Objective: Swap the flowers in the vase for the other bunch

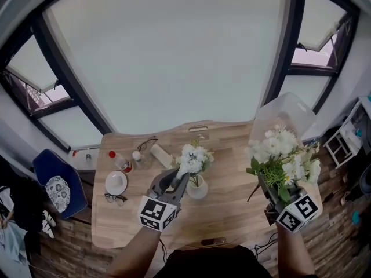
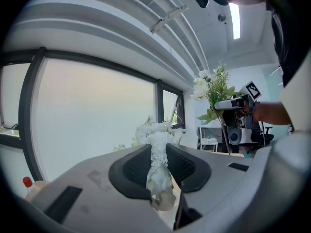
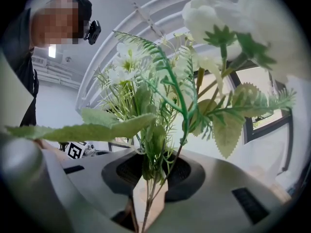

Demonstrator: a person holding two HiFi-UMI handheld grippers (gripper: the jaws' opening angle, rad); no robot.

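A bunch of white flowers (image 1: 194, 158) stands over the small white vase (image 1: 197, 190) near the middle of the wooden table (image 1: 232, 155). My left gripper (image 1: 178, 182) is shut on its stem just above the vase mouth. In the left gripper view the white stem (image 2: 157, 171) is pinched between the dark pads. I cannot tell whether the stem ends are clear of the vase. At the right, my right gripper (image 1: 271, 192) is shut on the stems of a second bunch (image 1: 284, 155), white blooms with green leaves, held upright above the table's right edge. Its stems (image 3: 151, 178) pass between the jaws.
On the table's left part are a red-capped bottle (image 1: 120, 162), a white dish (image 1: 116, 182), two pairs of glasses (image 1: 116, 198), a small bottle (image 1: 138, 157) and a pale block (image 1: 161, 155). A clear plastic bin (image 1: 285, 117) stands behind the right bunch. A blue chair (image 1: 58, 187) is at the left.
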